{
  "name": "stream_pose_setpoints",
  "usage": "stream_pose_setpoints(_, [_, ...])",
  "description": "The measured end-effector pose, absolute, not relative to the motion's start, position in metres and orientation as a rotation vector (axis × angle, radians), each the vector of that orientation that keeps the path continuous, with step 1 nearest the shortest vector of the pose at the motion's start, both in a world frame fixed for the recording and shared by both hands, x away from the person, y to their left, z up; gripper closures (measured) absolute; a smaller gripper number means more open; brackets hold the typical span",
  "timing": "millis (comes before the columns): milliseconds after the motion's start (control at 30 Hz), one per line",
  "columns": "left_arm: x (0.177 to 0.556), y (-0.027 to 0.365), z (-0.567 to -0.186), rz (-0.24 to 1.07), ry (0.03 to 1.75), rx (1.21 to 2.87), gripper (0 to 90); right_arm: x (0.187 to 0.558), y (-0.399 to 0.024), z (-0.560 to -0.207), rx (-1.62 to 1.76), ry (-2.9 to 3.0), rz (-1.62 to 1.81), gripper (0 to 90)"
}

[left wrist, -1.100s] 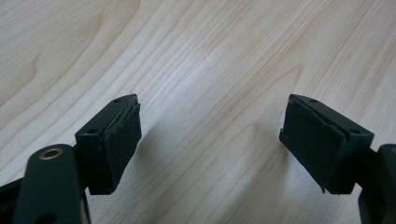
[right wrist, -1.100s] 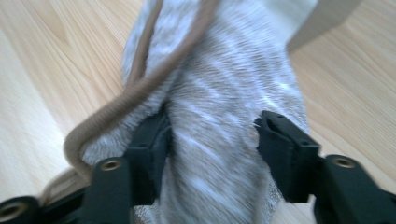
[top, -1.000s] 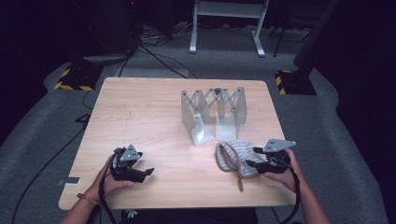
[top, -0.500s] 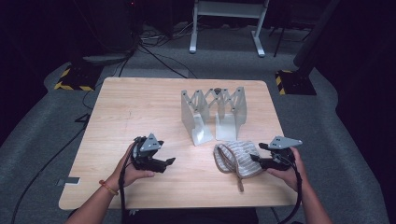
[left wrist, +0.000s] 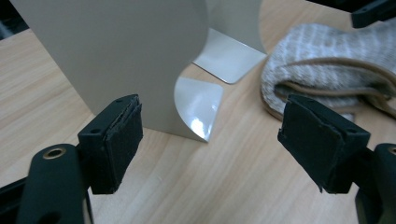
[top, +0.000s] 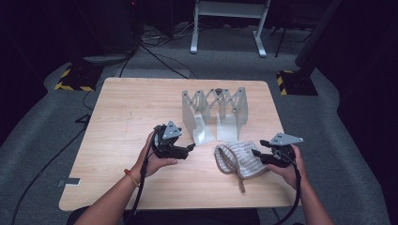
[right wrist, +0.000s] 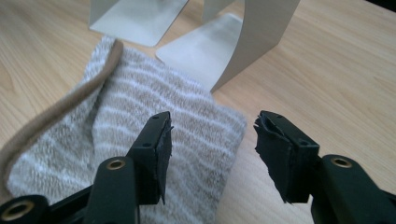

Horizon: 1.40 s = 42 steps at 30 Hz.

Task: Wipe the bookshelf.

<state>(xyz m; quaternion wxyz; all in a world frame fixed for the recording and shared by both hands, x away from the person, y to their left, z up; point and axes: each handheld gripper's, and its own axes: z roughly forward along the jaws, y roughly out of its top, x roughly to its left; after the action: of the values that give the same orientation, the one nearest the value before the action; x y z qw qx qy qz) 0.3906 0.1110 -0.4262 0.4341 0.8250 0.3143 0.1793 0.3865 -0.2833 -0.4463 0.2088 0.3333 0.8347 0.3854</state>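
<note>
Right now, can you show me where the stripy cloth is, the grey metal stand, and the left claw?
stripy cloth [top: 237,160]: high view, on its folded middle.
grey metal stand [top: 199,112]: high view, on its left upright plate.
left claw [left wrist: 210,142]: left gripper view, midway between its two fingertips.

We have the table [top: 126,117] in front of us, with the two metal bookends [top: 215,110] standing side by side a little past its middle, toward twelve o'clock. The folded cloth [top: 237,160] lies on the tabletop at about five o'clock from them, just beside their feet. Our left gripper [top: 190,148] sits at nine o'clock from the cloth, near the foot of the left bookend, with bare wood between the two. Our right gripper [top: 256,153] is over the cloth's three o'clock edge. Beyond the table's far edge, at twelve o'clock, a frame [top: 227,21] stands on the floor.
</note>
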Motion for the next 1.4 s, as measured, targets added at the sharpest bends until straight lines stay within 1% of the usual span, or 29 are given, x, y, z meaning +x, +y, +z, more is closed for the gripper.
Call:
stream_pose_setpoints(33, [0.392, 0.109, -0.426, 0.444, 0.788, 2.046, 21.2, 0.387, -0.282, -0.445, 0.926, 2.318, 1.075, 47.4])
stream_pose_setpoints(100, [0.396, 0.104, -0.426, 0.501, 0.818, 2.036, 20.8, 0.389, -0.279, -0.441, 0.925, 2.296, 1.080, 48.8])
stream_pose_setpoints(233, [0.408, 0.098, -0.424, 0.525, 0.870, 2.005, 20.0, 0.394, -0.270, -0.427, 0.935, 2.241, 1.101, 50.5])
stream_pose_setpoints(467, [0.421, 0.084, -0.425, 0.573, 0.914, 1.987, 18.8, 0.412, -0.253, -0.412, 0.934, 2.160, 1.123, 48.5])
stream_pose_setpoints(533, [0.423, 0.080, -0.427, 0.608, 0.939, 1.981, 18.8, 0.417, -0.249, -0.409, 0.928, 2.145, 1.129, 47.9])
stream_pose_setpoints(600, [0.427, 0.078, -0.429, 0.605, 0.948, 1.979, 18.9, 0.422, -0.247, -0.407, 0.935, 2.135, 1.136, 47.1])
stream_pose_setpoints(667, [0.430, 0.077, -0.432, 0.631, 0.968, 1.967, 19.3, 0.429, -0.244, -0.407, 0.955, 2.134, 1.146, 46.2])
stream_pose_setpoints(800, [0.433, 0.077, -0.433, 0.654, 0.984, 1.941, 21.9, 0.434, -0.239, -0.409, 0.953, 2.137, 1.141, 45.8])
stream_pose_setpoints(867, [0.434, 0.079, -0.433, 0.663, 0.980, 1.946, 20.9, 0.433, -0.236, -0.408, 0.941, 2.135, 1.136, 45.9])
stream_pose_setpoints(900, [0.434, 0.080, -0.433, 0.676, 0.975, 1.947, 19.9, 0.433, -0.236, -0.407, 0.940, 2.135, 1.140, 46.3])
stream_pose_setpoints(1000, [0.435, 0.083, -0.432, 0.691, 0.973, 1.946, 21.1, 0.430, -0.231, -0.402, 0.919, 2.136, 1.157, 49.2])
stream_pose_setpoints(1100, [0.436, 0.091, -0.431, 0.700, 0.987, 1.946, 22.3, 0.429, -0.225, -0.399, 0.934, 2.120, 1.124, 50.3])
stream_pose_setpoints(1267, [0.439, 0.104, -0.431, 0.703, 1.020, 1.932, 22.4, 0.438, -0.225, -0.402, 0.993, 2.069, 1.074, 49.2])
stream_pose_setpoints(1400, [0.438, 0.101, -0.430, 0.724, 1.014, 1.912, 24.3, 0.445, -0.224, -0.403, 1.027, 2.044, 1.055, 48.5])
